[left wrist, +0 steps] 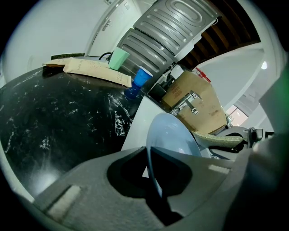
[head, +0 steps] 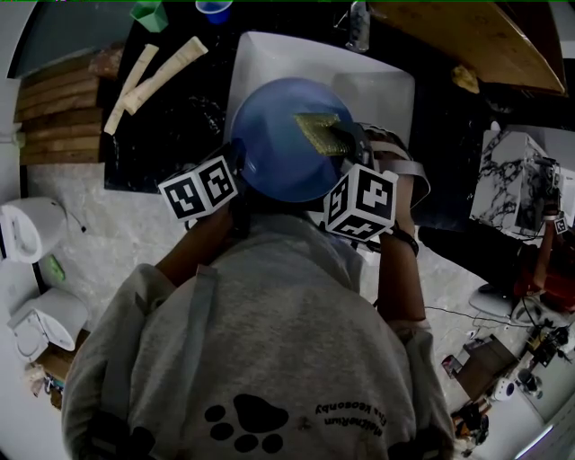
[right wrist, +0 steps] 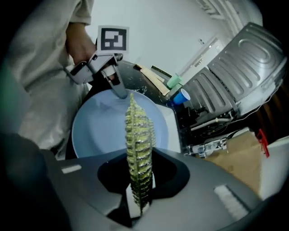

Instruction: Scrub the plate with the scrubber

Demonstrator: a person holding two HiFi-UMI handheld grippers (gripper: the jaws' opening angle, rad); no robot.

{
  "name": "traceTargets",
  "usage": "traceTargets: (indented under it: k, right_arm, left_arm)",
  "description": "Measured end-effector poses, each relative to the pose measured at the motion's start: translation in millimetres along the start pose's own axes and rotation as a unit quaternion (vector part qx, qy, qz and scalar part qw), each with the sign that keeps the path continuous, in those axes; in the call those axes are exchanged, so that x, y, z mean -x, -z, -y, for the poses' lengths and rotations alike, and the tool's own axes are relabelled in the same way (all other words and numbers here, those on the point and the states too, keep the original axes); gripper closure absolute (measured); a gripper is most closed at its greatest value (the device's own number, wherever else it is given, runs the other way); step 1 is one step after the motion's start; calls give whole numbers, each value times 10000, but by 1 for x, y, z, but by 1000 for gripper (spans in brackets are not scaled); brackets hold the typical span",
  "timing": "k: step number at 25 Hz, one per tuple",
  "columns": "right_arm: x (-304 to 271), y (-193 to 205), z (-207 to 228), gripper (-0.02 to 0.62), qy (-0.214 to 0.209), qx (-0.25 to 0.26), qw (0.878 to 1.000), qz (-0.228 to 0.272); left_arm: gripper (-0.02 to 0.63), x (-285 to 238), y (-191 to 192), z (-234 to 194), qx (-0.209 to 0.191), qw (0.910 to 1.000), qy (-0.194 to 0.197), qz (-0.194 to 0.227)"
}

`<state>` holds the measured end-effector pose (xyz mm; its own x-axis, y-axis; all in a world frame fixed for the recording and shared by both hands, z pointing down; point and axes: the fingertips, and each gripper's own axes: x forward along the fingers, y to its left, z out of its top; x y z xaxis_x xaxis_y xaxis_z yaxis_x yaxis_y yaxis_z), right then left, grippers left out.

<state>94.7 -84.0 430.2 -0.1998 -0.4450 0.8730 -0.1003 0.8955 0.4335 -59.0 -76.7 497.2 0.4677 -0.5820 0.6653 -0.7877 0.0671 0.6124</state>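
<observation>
Black marbled tabletop runs beside a white sink, and you are holding both tools over that sink's near side. Your left gripper has its jaws clamped on the rim of the blue plate, with the thin edge running straight between them. The plate is tilted, its hollow face turned toward your right side.

Your right gripper has its jaws closed on the yellow-green scrubber, which stands edge-on out of them. From the head view the scrubber lies over the far right part of the plate. Whether it presses on the plate's face or sits just off it can't be told.

Seen from your right gripper view, the left jaws bite the plate's far rim, opposite the scrubber.

At the far edge of the tabletop a green cup and a blue cup stand near each other. Two pale flat strips lie on the tabletop near the cups. A faucet stands at the sink's far side.
</observation>
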Motion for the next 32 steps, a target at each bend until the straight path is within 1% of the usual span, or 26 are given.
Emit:
traceTargets:
  k: [6, 8, 12, 15, 19, 21, 23, 25, 28, 29, 32]
  right_arm:
    - [-16, -2, 13, 525, 566, 649, 9962, -91]
    - [-20, -1, 16, 525, 670, 836, 9941, -151]
    - [-28, 2, 21, 525, 882, 1050, 9902, -250]
    - [-34, 2, 22, 525, 946, 1262, 9869, -343]
    - [-45, 9, 17, 525, 887, 1624, 9811, -559]
    - [-50, 15, 12, 525, 842, 1922, 9746, -779]
    - [-53, 19, 8, 525, 812, 2093, 9700, -931]
    - [-56, 23, 3, 525, 717, 2025, 9716, -988]
    - [-55, 19, -6, 525, 440, 1583, 9822, -906]
    - [-55, 19, -9, 525, 364, 1484, 9840, -918]
    - [-58, 39, -17, 525, 196, 1658, 9772, -1308]
  left_arm:
    - [588, 0, 0, 0, -17, 10000, 14, -12]
    - [588, 0, 0, 0, -22, 10000, 14, -13]
    - [588, 0, 0, 0, -40, 10000, 21, -10]
    - [588, 0, 0, 0, -43, 10000, 25, -12]
    - [588, 0, 0, 0, -38, 10000, 26, -11]
    - [588, 0, 0, 0, -35, 10000, 32, -9]
    - [588, 0, 0, 0, -43, 10000, 37, 0]
    - [588, 0, -1, 0, -58, 10000, 38, 14]
    - [588, 0, -1, 0, -60, 10000, 32, 26]
    - [588, 0, -1, 0, -60, 10000, 28, 26]
    - [588, 1, -1, 0, -64, 10000, 15, 35]
